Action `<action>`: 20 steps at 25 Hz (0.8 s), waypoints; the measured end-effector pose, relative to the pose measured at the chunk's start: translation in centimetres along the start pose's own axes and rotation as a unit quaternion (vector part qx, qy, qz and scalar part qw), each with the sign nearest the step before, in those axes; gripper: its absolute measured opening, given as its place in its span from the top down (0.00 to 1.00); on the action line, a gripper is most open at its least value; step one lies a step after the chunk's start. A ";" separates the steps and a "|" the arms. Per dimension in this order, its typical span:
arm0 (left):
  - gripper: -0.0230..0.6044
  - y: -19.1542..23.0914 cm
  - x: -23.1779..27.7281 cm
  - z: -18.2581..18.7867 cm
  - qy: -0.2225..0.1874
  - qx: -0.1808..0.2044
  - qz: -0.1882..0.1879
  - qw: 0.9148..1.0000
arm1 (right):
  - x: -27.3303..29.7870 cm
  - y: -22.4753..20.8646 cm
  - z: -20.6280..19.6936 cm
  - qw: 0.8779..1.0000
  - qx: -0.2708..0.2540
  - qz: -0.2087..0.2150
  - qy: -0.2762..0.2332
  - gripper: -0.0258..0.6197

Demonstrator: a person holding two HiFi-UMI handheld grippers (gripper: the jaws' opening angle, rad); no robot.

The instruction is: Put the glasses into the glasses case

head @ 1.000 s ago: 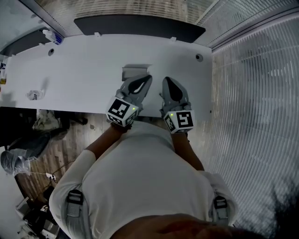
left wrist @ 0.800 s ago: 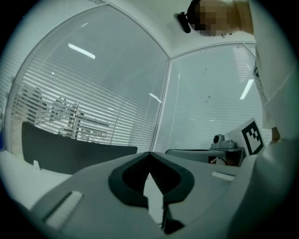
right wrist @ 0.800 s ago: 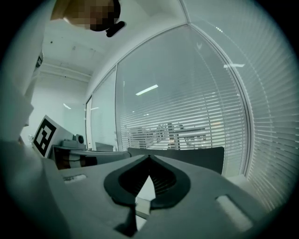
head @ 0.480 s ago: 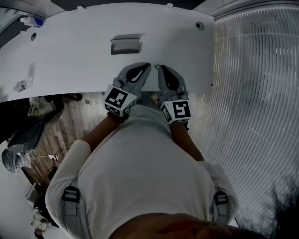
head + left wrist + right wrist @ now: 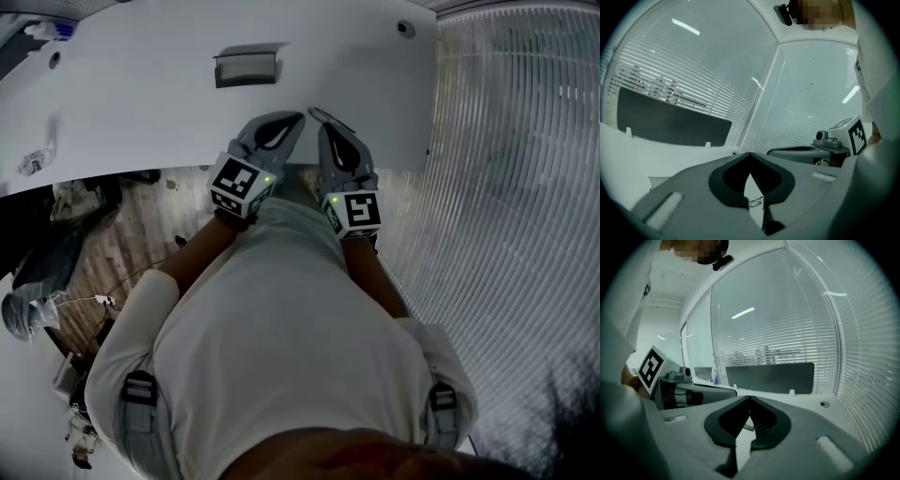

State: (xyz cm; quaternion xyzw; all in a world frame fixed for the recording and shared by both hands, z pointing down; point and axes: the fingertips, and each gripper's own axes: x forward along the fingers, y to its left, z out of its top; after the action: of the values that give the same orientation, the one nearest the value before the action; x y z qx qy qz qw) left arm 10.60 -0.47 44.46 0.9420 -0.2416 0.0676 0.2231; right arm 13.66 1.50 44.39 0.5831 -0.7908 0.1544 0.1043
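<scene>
The glasses case (image 5: 246,67) is an open grey box on the white table (image 5: 141,103), beyond both grippers. In the left gripper view its edge (image 5: 658,181) shows at the left. The glasses (image 5: 756,201) look small through the slot between the left jaws, lying on the table ahead. My left gripper (image 5: 298,118) and right gripper (image 5: 315,112) hover side by side over the table's near edge, tips almost touching each other. Each is shut with nothing in it. In the head view I cannot make out the glasses for certain.
A small crumpled object (image 5: 33,161) lies at the table's left end and a round cable hole (image 5: 405,28) at the far right. A dark partition panel (image 5: 771,377) backs the table. Slatted blinds (image 5: 506,187) fill the right side, and clutter lies on the floor (image 5: 84,202) at the left.
Both grippers have sunk together and drawn back toward the table's near edge. The case now lies farther ahead of them. Both stayed shut.
</scene>
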 end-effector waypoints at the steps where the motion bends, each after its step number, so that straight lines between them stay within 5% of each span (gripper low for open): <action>1: 0.96 0.3 0.3 -0.3 0.004 0.000 0.000 1.000 | 0.3 -0.4 -0.4 1.000 -0.008 0.000 0.010 0.96; 7: 0.96 1.7 2.3 -2.7 0.032 -0.013 -0.009 0.999 | 1.8 -2.6 -3.9 0.996 -0.041 0.017 0.081 0.95; 10: 0.96 2.5 3.4 -4.6 0.050 -0.015 -0.015 0.999 | 2.6 -3.3 -6.1 0.991 -0.059 0.028 0.113 0.87; 20: 0.96 3.9 7.1 -10.9 0.106 -0.027 -0.028 0.994 | 4.8 -5.7 -15.3 0.966 -0.123 0.062 0.218 0.79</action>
State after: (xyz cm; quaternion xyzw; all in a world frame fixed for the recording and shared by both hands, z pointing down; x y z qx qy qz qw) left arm 14.70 -1.63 57.39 0.9295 -0.1921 0.1541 0.2745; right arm 17.48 1.27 60.99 0.4678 -0.7965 0.1851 0.3354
